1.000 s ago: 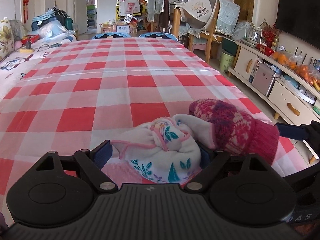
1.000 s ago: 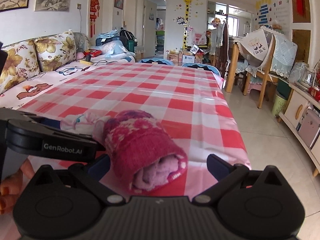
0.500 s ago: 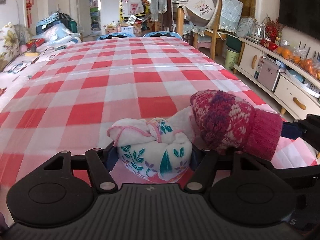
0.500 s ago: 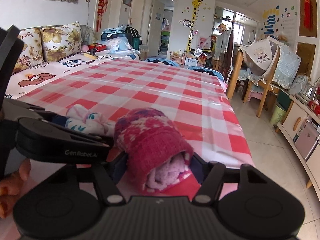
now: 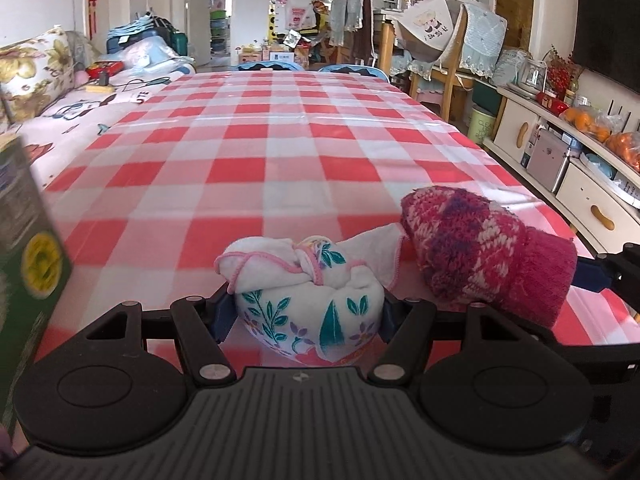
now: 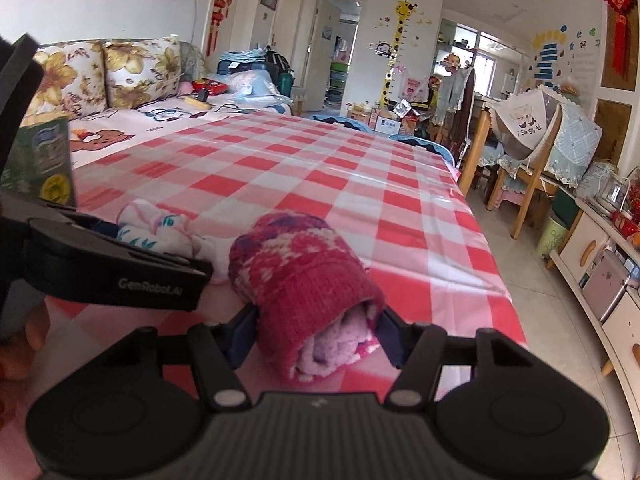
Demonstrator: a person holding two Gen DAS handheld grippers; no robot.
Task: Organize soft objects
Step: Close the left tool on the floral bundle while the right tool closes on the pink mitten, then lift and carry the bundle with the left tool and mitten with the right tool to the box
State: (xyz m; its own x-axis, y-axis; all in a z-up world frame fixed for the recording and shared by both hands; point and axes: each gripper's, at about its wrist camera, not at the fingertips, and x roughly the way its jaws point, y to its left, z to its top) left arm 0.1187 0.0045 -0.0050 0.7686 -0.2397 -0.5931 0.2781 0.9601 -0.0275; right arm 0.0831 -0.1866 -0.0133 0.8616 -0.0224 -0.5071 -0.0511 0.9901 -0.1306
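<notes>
At the table's left edge stands a green carton (image 5: 28, 256). Beside it the left gripper (image 5: 306, 312) is clamped on the white floral cloth bundle (image 5: 308, 304); touching that bundle, the red knitted roll (image 6: 304, 280) is pinched by the right gripper (image 6: 316, 332), whose jaws have just been closing. The checked tablecloth (image 5: 288, 140) beyond lies bare to its far and right edges.

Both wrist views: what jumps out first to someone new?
The red knit mitten, clamped in the right tongs at the near table edge. Beside it, the floral white cloth bundle is gripped by the left tongs. Both lie on the red-checked tablecloth.
</notes>
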